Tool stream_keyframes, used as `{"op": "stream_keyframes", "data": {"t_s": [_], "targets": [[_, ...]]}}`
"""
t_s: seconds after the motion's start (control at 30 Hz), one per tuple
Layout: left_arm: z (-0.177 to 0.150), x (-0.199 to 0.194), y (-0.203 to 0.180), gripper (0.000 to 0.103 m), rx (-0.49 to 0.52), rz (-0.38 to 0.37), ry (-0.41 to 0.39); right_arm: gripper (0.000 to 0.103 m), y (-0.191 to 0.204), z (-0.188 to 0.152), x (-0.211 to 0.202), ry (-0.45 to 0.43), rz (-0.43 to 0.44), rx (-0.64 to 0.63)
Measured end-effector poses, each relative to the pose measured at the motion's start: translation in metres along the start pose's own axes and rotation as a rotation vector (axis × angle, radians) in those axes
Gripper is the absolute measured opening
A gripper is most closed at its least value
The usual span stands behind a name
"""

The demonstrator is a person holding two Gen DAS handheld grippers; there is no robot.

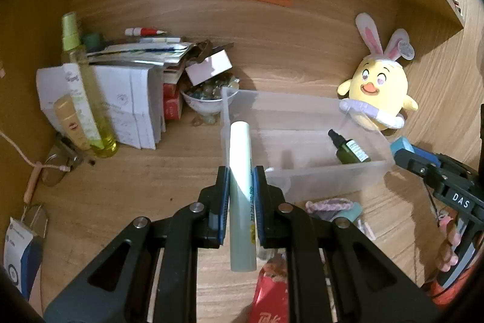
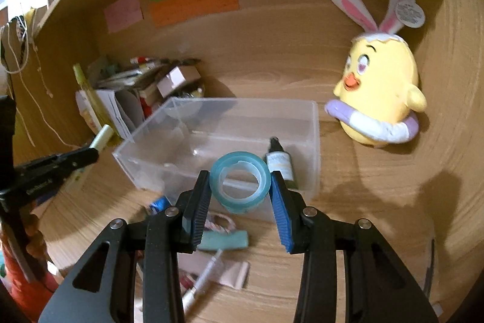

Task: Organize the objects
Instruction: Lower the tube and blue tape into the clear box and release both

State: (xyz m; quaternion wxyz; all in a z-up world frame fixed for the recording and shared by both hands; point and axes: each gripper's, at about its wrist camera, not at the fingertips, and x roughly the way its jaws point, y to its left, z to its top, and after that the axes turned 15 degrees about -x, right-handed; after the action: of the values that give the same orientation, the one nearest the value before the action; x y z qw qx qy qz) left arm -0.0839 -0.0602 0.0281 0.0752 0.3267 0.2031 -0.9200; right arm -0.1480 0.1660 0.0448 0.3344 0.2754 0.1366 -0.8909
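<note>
My left gripper [image 1: 241,174] is shut on a pale green tube [image 1: 240,165], which sticks forward over the near left corner of a clear plastic bin [image 1: 329,171]. A small dark green spray bottle [image 1: 351,149] lies inside the bin. My right gripper [image 2: 240,182] is shut on a teal roll of tape [image 2: 240,182], held above the desk just in front of the clear plastic bin [image 2: 314,141], where the dark green spray bottle [image 2: 279,164] shows again. The right gripper [image 1: 402,152] also appears at the bin's right end in the left wrist view, and the left gripper with the pale green tube [image 2: 101,138] shows at the left edge of the right wrist view.
A yellow chick plush [image 2: 381,93] with bunny ears leans against the back right wall. Books, a tall yellow-green spray bottle [image 1: 81,80] and a bowl of stones [image 1: 208,99] crowd the back left. A braided band [image 2: 219,223], a teal piece and a pen lie in front of the bin.
</note>
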Motion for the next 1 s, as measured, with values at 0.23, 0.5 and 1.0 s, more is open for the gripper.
{"op": "stream_keyframes", "data": {"t_s": [0.23, 0.5, 1.0], "targets": [[0.016, 0.010, -0.012, 0.015, 0.023, -0.002, -0.024, 0.036, 0.010, 0.014, 0.010, -0.003, 0.004, -0.041], [0.034, 0.032, -0.023, 0.015, 0.033, -0.005, -0.012, 0.036, 0.009, 0.026, 0.023, 0.005, -0.005, -0.060], [0.054, 0.087, -0.032, 0.015, 0.013, -0.015, 0.113, 0.036, -0.013, 0.047, 0.060, 0.059, -0.006, -0.033]]}}
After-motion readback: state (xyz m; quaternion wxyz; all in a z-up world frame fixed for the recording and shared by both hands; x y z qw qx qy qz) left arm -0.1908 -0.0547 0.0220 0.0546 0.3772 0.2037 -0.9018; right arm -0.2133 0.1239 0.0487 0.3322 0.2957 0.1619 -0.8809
